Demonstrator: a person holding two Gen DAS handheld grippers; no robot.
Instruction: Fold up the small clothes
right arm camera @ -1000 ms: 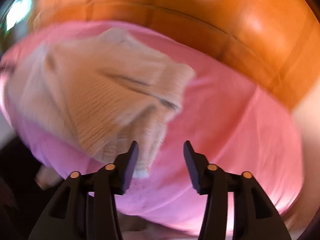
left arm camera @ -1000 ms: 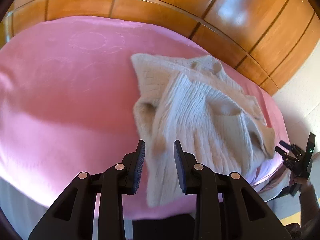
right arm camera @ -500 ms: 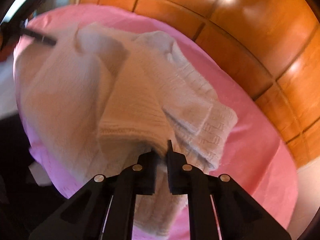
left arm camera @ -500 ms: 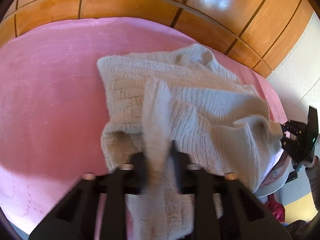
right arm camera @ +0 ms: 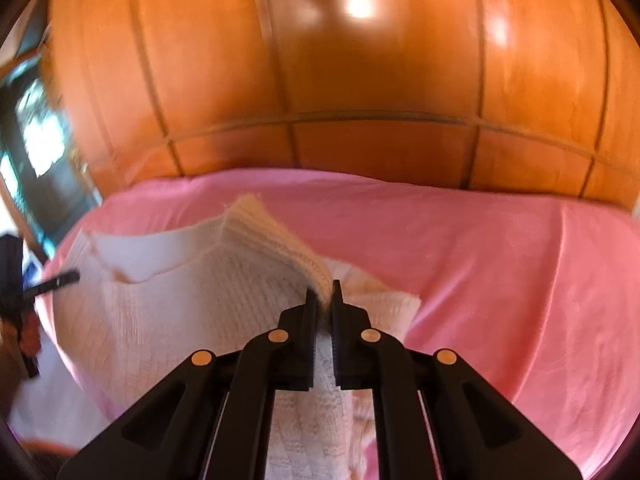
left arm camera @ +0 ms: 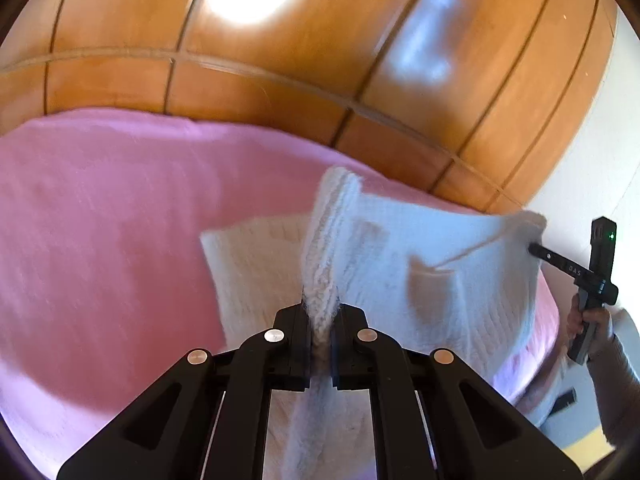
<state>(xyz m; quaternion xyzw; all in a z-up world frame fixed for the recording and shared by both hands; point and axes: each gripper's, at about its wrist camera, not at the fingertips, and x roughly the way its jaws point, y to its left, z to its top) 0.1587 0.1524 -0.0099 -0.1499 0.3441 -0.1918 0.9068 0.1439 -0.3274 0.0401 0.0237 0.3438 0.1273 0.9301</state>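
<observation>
A cream knitted sweater (left arm camera: 440, 280) is held up over a bed covered with a pink blanket (left arm camera: 100, 240), stretched between two black grippers. In the left wrist view, the left gripper (left arm camera: 320, 312) is closed tight on a bunched, ribbed fold of the sweater, which rises from between its jaws and spreads to the right. At the far right edge of that view, the right gripper (left arm camera: 534, 249) pinches the sweater's other corner, and the person's hand (left arm camera: 592, 320) grips its handle. In the right wrist view, the right gripper (right arm camera: 325, 300) is clamped on a ribbed edge of the sweater (right arm camera: 160, 300), and the knit fans out to the left toward the left gripper (right arm camera: 74, 277), blurred at the picture's edge. The sweater's lower part drapes down toward the blanket (right arm camera: 500, 260). Behind the bed stands a glossy orange-brown wooden panelled wall (right arm camera: 360, 80).
</observation>
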